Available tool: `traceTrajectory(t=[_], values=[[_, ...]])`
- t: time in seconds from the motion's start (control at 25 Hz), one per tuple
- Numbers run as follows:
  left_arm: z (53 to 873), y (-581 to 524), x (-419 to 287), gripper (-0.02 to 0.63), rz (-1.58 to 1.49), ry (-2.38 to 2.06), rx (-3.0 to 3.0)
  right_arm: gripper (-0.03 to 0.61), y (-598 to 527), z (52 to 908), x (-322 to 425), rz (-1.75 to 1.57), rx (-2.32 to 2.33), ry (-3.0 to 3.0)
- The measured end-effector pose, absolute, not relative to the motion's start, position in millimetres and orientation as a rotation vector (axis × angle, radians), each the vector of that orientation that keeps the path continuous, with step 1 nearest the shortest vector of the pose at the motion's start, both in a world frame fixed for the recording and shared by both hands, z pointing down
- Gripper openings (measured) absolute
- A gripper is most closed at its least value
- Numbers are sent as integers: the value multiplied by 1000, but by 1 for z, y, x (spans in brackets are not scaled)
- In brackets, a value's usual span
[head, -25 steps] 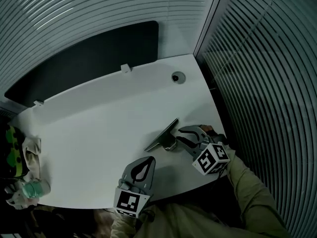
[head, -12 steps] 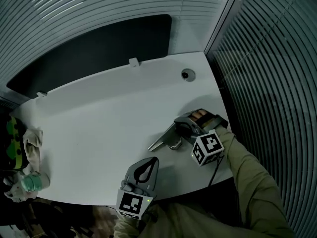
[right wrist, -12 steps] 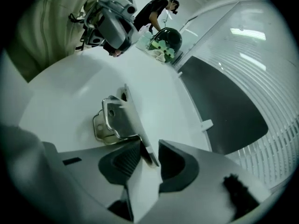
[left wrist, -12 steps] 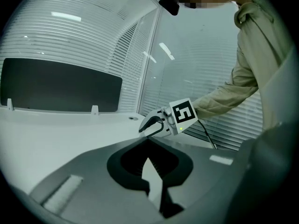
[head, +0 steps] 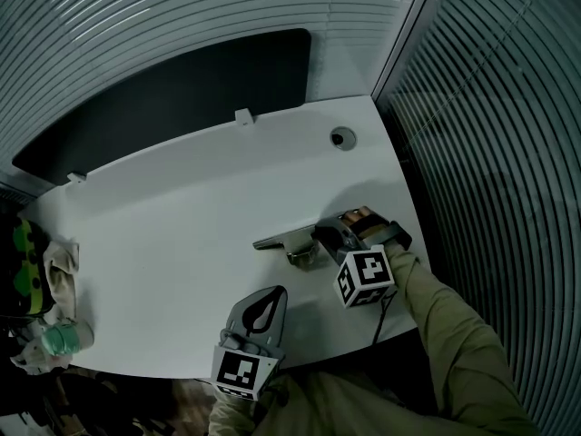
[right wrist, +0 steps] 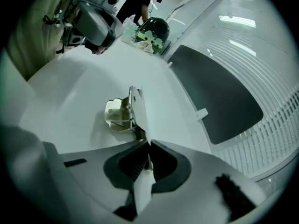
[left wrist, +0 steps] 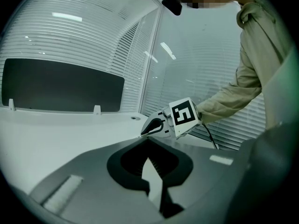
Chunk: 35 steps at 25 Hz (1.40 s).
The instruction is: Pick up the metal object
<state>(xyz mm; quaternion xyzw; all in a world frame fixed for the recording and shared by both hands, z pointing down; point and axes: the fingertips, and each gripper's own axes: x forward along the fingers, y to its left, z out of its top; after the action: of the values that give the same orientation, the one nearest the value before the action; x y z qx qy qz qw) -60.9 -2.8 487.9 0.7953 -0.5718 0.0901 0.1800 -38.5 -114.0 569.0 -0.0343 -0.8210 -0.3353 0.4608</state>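
Note:
The metal object, a flat strip with a bent, hinge-like piece under it, lies on the white table right of centre. My right gripper comes at it from the right. Its jaws are closing, and the strip's near end sits between the fingertips, which pinch it in the right gripper view. My left gripper rests near the table's front edge, shut and empty, pointing toward the object. From the left gripper view the right gripper shows just ahead.
A round cable hole lies at the table's back right. A dark panel stands behind the table. A green helmet-like thing and crumpled cloth sit at the far left. The table's right edge runs close behind my right gripper. Slatted blinds surround the table.
The metal object has swung from a diagonal lie to nearly left-right. My right gripper moved in toward it and its jaws closed round the strip's end. The left gripper stayed put.

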Motion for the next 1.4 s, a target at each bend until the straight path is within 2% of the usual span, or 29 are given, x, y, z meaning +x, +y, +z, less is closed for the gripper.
traceTrajectory(t=[0.28,0.4,0.48,0.6,1.08,1.4], values=[[511,-9,-81,8,396,-1695,2138,20,-119,561,-44,-680,101,-2083],[521,-14,-88,8,385,-1687,2069,5,-115,551,-44,-513,186,-2189],[523,-18,-88,75,364,-1662,2046,5,-109,546,-43,-391,234,-2239],[518,-25,-84,101,350,-1636,2045,5,-96,540,-40,-298,272,-2279],[495,-33,-54,107,193,-1459,2087,5,-74,507,-26,-340,565,-2318],[458,-29,-53,106,413,-1498,2317,5,-63,481,-23,-90,679,-2402]])
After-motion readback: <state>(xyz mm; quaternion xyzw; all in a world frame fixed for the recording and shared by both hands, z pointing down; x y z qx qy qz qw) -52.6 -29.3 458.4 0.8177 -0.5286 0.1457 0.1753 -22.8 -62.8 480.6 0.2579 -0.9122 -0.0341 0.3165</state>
